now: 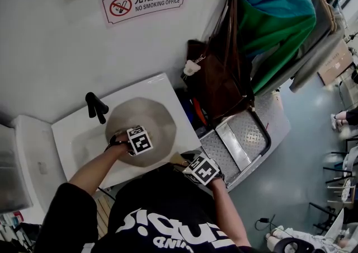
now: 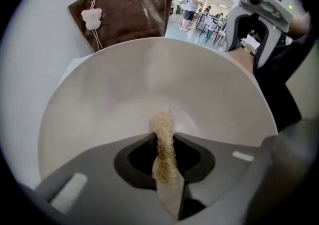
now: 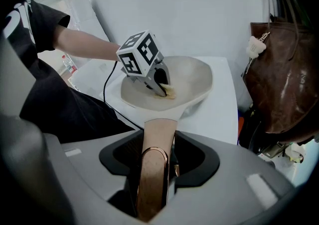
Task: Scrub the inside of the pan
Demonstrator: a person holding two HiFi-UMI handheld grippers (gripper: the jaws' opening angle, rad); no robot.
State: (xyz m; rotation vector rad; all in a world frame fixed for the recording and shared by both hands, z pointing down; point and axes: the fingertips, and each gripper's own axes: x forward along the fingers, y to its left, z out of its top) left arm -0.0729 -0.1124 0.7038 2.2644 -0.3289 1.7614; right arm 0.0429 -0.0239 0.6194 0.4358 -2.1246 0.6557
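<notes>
A cream pan (image 1: pixel 154 116) sits tilted over the white sink (image 1: pixel 72 134). My left gripper (image 1: pixel 122 141) reaches into it, shut on a tan fibrous scrubber (image 2: pixel 163 142) whose tip touches the pan's inner wall (image 2: pixel 124 94). In the right gripper view, the left gripper (image 3: pixel 160 85) presses the scrubber (image 3: pixel 170 91) against the pan bottom (image 3: pixel 189 77). My right gripper (image 3: pixel 155 171) is shut on the pan's copper-coloured handle (image 3: pixel 155 154), at the near rim. In the head view the right gripper (image 1: pixel 187 163) stands at the sink's front right corner.
A black faucet (image 1: pixel 96 106) stands at the sink's back left. A brown leather bag (image 1: pixel 218 78) hangs close to the right of the sink, over a metal step (image 1: pixel 240 140). A no-smoking sign (image 1: pixel 144 1) is on the wall. People stand far off (image 2: pixel 192 0).
</notes>
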